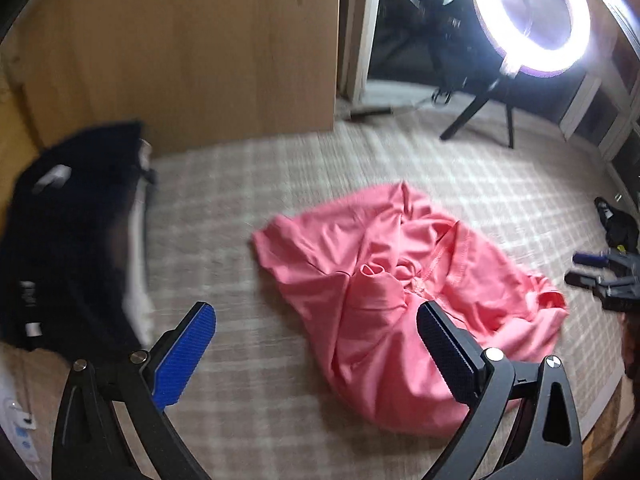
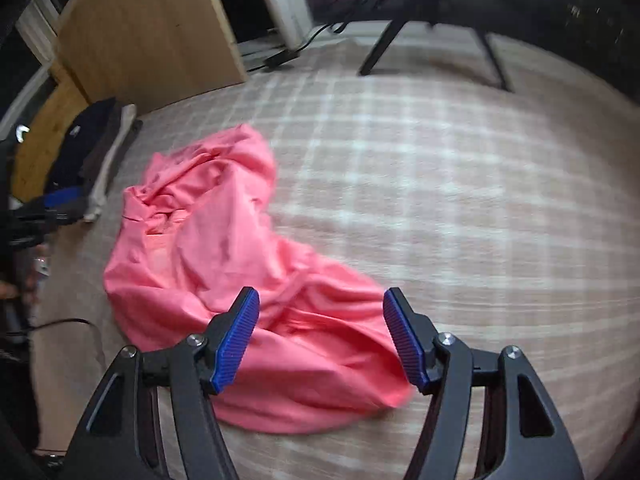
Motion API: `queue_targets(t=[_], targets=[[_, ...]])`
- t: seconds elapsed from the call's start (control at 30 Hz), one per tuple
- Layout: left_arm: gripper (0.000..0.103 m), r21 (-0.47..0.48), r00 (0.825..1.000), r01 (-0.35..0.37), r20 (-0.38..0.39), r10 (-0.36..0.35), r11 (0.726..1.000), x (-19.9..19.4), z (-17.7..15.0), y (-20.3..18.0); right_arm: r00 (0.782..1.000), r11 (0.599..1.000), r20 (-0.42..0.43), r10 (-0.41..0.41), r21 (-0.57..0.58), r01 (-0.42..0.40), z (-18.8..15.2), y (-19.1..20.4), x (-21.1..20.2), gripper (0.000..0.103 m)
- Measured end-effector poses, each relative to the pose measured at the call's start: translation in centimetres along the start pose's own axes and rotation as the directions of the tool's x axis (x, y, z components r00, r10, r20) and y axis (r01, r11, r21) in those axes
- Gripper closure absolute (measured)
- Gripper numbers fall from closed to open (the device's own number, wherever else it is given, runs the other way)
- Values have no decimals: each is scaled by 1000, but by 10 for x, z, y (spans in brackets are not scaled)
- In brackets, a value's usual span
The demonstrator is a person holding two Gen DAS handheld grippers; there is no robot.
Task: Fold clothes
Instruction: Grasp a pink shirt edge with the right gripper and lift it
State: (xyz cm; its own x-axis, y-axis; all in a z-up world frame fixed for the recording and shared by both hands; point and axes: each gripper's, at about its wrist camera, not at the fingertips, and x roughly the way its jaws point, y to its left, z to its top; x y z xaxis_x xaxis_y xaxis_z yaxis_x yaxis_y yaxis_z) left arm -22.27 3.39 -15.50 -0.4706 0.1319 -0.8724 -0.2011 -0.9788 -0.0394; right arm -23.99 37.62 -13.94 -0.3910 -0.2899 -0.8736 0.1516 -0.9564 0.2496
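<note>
The pink shirt (image 1: 384, 300) is lying crumpled mid-bed (image 2: 460, 184), looking light, limp and soft; a hem edge at its 6 o'clock seems graspable. Left gripper (image 1: 316, 356) and right gripper (image 2: 320, 336) are hovering spread, holding nothing. Dark clothes (image 1: 68, 232) are sitting at 9 o'clock, a tripod (image 2: 400, 32) at 12, neither blocking.

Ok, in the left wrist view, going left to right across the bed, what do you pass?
Dark clothes pile → pink shirt → the right claw at the edge.
</note>
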Motion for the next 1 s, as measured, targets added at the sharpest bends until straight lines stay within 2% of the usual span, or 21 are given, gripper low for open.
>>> queue_targets(t=[0.07, 0.17, 0.23, 0.27, 0.3, 0.33, 0.37, 0.47, 0.57, 0.67, 0.73, 0.77, 0.83, 0.93, 1.0], targets=[[2, 7, 999, 13, -33, -13, 1000, 22, 2, -8, 1000, 999, 19, 15, -41, -14, 9, 17, 4, 40], [3, 43, 997, -2, -78, 5, 999, 48, 3, -18, 998, 995, 44, 37, -97, -33, 33, 40, 22, 40], [9, 68, 994, -26, -102, 33, 997, 63, 2, -25, 998, 991, 29, 50, -127, -46, 46, 52, 40, 40], [19, 68, 993, -27, -113, 34, 997, 67, 0, -25, 998, 987, 12, 62, -148, -59, 48, 58, 48, 43], [22, 64, 992, -15, -121, 22, 998, 68, -2, -24, 997, 983, -6, 73, -169, -73, 51, 64, 57, 50], [23, 54, 992, -1, -122, 8, 999, 68, -5, -22, 996, 978, -23, 83, -190, -86, 54, 70, 65, 88], [25, 45, 992, 11, -124, -5, 999, 68, -7, -19, 995, 974, -35, 92, -206, -98, 56, 75, 70, 99], [27, 17, 994, 11, -107, -9, 1000, 55, -17, -8, 994, 973, -2, 106, -207, -104, 53, 73, 48, 99], [26, -9, 997, 16, -78, -16, 1000, 37, -26, 5, 988, 980, 56, 144, -148, -135, 49, 56, 9, 99], [25, -6, 998, -2, -65, 2, 1000, 22, -31, 9, 975, 986, 170, 145, -111, -127, 37, 30, -54, 99], [25, 4, 998, -19, -57, 19, 1000, 13, -33, 8, 964, 993, 243, 105, -74, -90, 28, 9, -92, 99], [25, 10, 998, -24, -53, 25, 1000, 9, -33, 6, 961, 998, 273, 54, -36, -46, 24, -7, -111, 99], [25, 22, 999, -18, -46, 19, 1000, 3, -30, 5, 950, 994, 294, -103, 70, 86, 13, -44, -136, 99], [25, 56, 999, -3, -41, 5, 998, 6, -16, -3, 909, 933, 254, -331, 235, 274, -7, -103, -148, 99], [24, 84, 999, 10, -39, -7, 996, 11, -6, -12, 915, 916, 219, -337, 302, 265, -10, -123, -142, 99]])
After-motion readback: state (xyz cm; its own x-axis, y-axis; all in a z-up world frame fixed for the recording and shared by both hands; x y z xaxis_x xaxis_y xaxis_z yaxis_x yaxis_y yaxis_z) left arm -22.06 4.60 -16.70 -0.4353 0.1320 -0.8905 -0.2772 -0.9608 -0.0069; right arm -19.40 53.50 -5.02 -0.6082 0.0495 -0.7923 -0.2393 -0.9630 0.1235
